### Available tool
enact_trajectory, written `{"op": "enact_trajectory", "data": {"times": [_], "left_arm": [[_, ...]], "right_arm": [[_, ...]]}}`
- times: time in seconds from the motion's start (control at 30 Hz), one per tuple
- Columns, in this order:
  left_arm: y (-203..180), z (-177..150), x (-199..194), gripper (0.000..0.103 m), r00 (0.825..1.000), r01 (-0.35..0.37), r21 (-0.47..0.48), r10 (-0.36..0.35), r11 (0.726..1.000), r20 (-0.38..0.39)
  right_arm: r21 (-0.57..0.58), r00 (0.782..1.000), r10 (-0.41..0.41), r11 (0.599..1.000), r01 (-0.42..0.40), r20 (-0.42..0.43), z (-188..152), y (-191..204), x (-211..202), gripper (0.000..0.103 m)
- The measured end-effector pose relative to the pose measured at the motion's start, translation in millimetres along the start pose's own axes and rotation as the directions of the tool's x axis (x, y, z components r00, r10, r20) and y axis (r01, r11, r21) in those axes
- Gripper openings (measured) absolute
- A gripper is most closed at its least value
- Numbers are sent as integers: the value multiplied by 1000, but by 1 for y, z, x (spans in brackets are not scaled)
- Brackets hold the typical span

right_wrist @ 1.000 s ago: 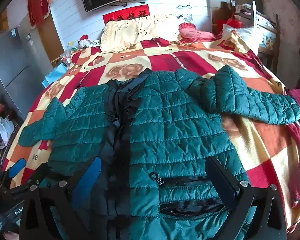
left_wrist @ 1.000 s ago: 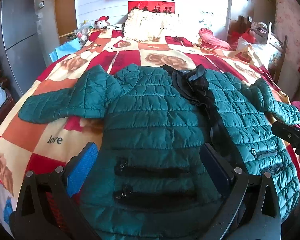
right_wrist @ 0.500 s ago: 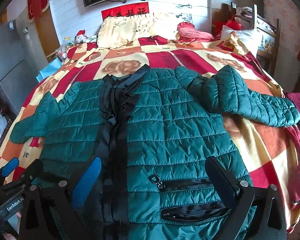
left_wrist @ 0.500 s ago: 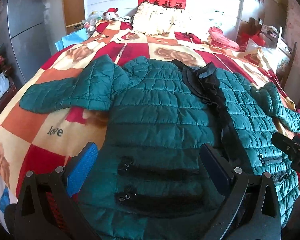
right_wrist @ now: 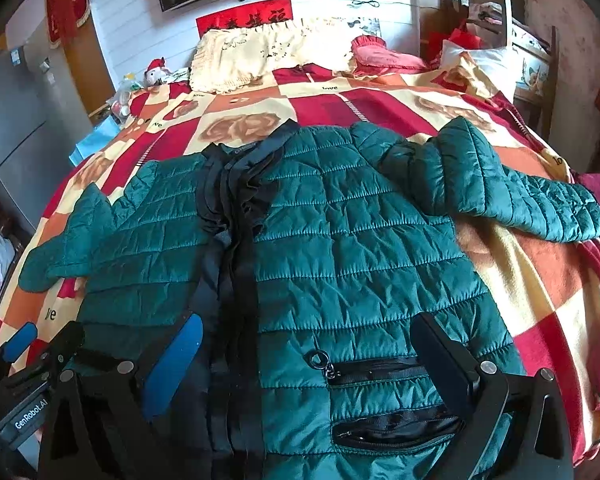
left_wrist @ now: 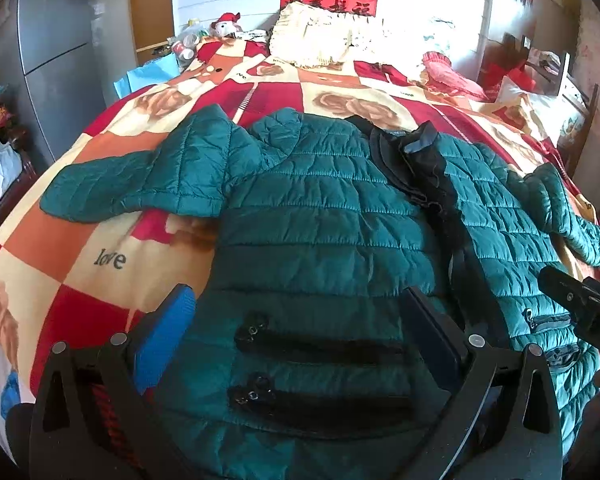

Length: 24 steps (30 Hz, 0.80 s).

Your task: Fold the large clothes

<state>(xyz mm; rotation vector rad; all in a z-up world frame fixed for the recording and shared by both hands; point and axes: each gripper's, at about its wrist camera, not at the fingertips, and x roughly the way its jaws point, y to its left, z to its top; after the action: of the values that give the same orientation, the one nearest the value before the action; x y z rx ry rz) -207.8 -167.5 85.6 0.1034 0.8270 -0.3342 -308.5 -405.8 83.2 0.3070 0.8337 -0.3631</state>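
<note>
Covered edge to edge by a checked red, orange and cream bedspread (right_wrist: 540, 280), with rose prints and the word "love". Spread flat across its near half, hem toward the near edge and collar toward the pillows: a green quilted jacket (right_wrist: 360, 248), front up, black zip placket (right_wrist: 240, 260) running down the middle. Flung outward on either side, the left sleeve (left_wrist: 132, 188) toward the bed's left edge and the right sleeve (right_wrist: 512, 200) toward its right edge, both lying on bare cover. Stacked near the hem on each front panel, two black zipped pockets (left_wrist: 320, 348).

Poised over the hem, left gripper (left_wrist: 300, 332) wide apart, blue pad and dark pad straddling the left panel's pockets, nothing pinched. Likewise splayed and empty above the right panel, right gripper (right_wrist: 308, 356), one pad by the placket, the other beyond the pocket.

Judged to be the very start: garment laid out, no fold yet made. Next, probably, a sleeve brought in across the chest, calling for a reach outward to a cuff, a firm pinch through puffy, slippery fabric, and a carry inward without dragging the body askew.
</note>
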Motion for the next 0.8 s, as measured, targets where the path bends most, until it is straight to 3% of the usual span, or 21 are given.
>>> {"op": "enact_trajectory", "data": {"times": [0.8], "left_arm": [[0,-6,7,102,1000,-21,2,21,1000,-9]], "right_arm": [[-41,1000,0,999,-1,-15,-1,11,8,103]]}}
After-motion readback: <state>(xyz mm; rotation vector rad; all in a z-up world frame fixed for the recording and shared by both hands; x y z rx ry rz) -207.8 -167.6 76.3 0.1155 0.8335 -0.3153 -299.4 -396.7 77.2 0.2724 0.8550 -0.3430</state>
